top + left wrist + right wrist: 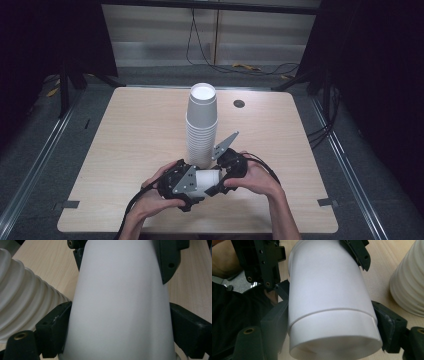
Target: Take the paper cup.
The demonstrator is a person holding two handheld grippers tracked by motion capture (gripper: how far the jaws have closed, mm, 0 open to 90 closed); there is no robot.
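High view: both my grippers clamp one white cup.
My left gripper and right gripper grip opposite ends; cup stack just beyond them on the desk.

A white paper cup lies on its side between the two grippers at the near edge of the bench, clamped from both ends. It looks like two cups nested, one rim showing partway along the wall. Just behind stands a tall upside-down stack of white cups, ribbed by its many rims.
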